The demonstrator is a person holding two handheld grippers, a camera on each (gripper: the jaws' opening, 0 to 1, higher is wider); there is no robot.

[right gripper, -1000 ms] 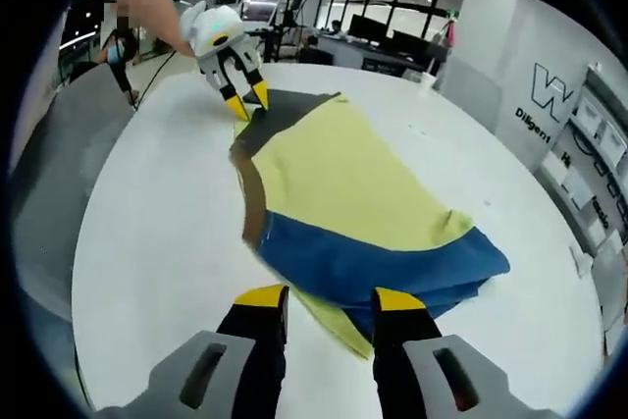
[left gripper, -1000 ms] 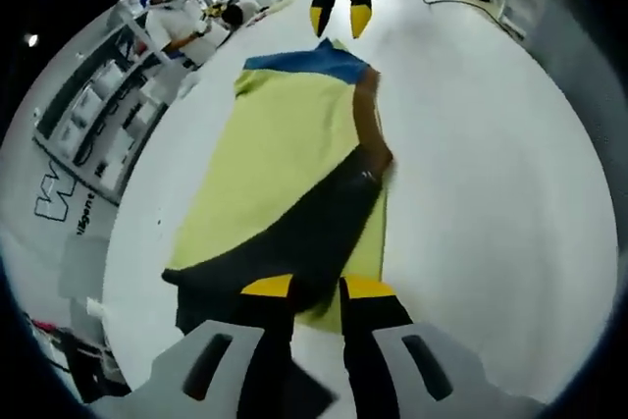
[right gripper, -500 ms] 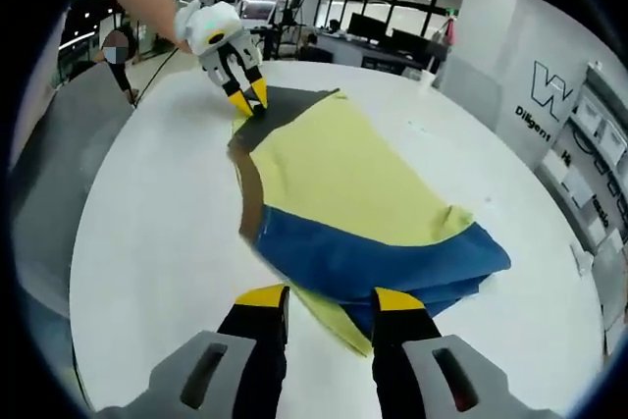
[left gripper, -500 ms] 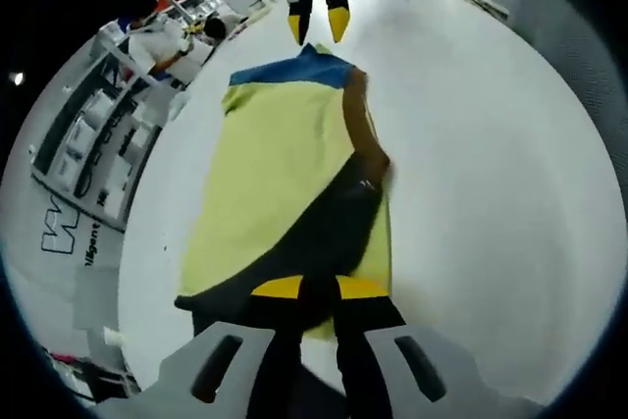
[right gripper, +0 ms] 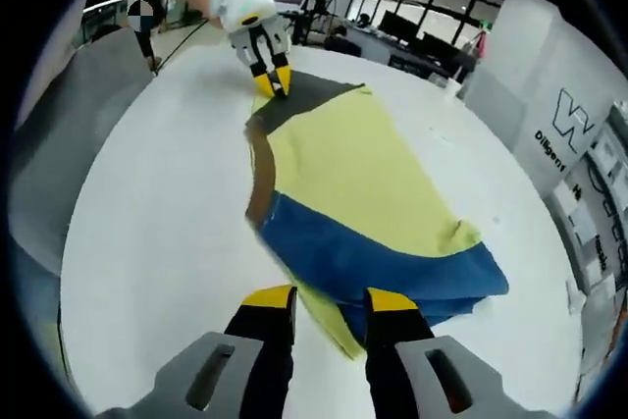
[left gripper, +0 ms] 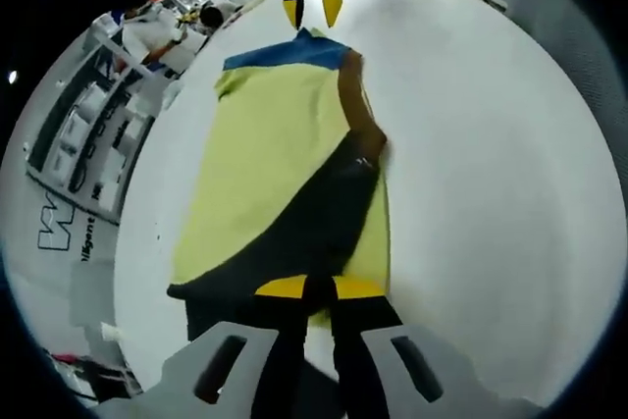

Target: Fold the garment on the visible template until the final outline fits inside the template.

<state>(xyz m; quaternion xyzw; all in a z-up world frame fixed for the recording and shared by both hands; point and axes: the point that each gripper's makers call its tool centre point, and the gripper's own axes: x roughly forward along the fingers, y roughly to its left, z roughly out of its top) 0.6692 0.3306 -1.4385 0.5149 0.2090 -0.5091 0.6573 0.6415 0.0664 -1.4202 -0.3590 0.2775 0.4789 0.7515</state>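
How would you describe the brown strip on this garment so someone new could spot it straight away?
Start at the round white table and the yellow garment spread across it. One end is a blue band, the other a dark grey panel by the left gripper. The brown strip is the narrow curved band along the long edge joining them, the one brown part.
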